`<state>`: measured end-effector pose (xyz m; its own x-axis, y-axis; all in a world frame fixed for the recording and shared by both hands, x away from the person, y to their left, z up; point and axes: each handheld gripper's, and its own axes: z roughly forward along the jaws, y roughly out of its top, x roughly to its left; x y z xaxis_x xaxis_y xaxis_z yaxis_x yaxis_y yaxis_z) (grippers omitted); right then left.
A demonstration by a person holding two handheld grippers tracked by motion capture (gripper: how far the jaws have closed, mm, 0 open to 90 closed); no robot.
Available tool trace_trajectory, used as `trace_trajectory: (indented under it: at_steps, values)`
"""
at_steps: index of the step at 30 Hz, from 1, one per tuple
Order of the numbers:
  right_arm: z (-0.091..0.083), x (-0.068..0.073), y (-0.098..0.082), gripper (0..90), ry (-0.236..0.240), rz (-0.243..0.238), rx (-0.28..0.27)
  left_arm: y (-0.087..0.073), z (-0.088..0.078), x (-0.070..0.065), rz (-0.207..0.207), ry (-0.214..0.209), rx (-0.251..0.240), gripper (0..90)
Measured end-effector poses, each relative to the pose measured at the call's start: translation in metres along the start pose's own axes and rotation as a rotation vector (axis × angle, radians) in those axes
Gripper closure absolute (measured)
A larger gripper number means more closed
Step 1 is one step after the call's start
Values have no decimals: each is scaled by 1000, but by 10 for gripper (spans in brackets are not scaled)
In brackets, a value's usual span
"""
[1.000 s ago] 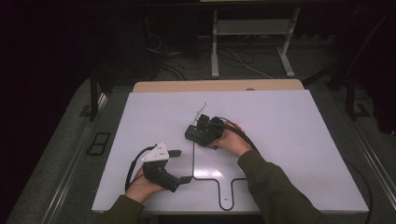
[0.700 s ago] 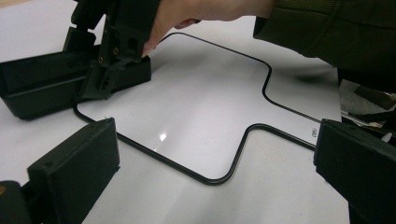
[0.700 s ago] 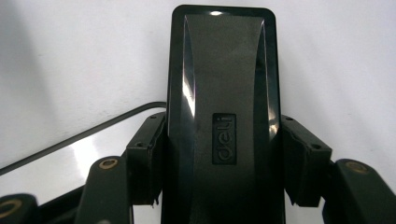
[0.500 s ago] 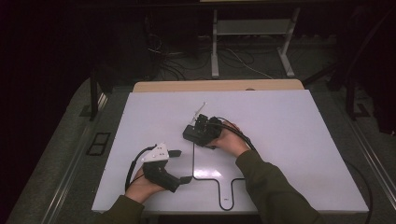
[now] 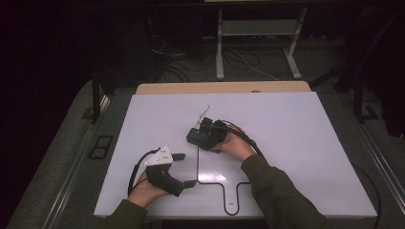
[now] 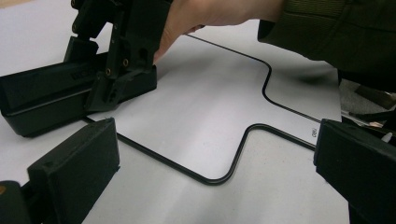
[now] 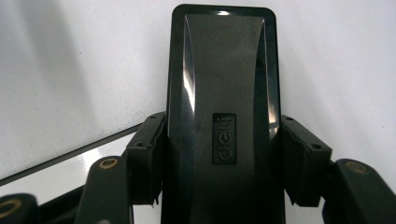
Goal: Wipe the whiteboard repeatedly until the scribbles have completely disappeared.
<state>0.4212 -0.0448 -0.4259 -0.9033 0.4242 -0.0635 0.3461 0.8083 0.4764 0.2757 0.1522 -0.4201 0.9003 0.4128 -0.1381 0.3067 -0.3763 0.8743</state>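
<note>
A long black case (image 7: 222,70) with a "deli" mark lies on the white table (image 5: 296,143) near its middle. My right gripper (image 7: 223,128) is shut on it, one jaw pressed against each long side. From above, the right gripper (image 5: 203,136) and its hand sit just right of the black case (image 5: 193,138). My left gripper (image 5: 184,170) rests at the front left of the table, open, jaws wide apart with nothing between them. In the left gripper view, the left gripper (image 6: 215,172) looks across bare table at the black case (image 6: 42,98).
A black cable (image 5: 210,179) loops over the table between the two hands and runs off the front edge; the cable (image 6: 233,163) curves between my left jaws. A thin white strip (image 5: 204,113) sticks up behind the right gripper. Dark floor and metal frames surround the table.
</note>
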Motion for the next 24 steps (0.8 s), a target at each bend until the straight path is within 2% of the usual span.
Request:
trace_trajectory:
  at_steps: [5,8,13,16,20,22,24]
  values:
    - [0,-14,-3,387,-43,48,-2,0,0,0,1,0,2,0]
    - [-1,-11,-4,387,-40,57,-3,0,0,1,1,0,2,0]
    - [-1,1,-4,387,10,4,-11,0,0,0,4,-1,2,0]
    - [-1,-4,-5,387,20,24,-19,0,0,0,1,1,2,0]
    - [-1,-10,-6,387,-1,44,-15,0,0,1,4,4,5,0]
    - [-2,-9,-6,387,1,42,-16,-1,-1,2,8,2,7,0]
    - [-4,-9,-7,386,13,62,-27,-1,-1,3,7,2,7,0]
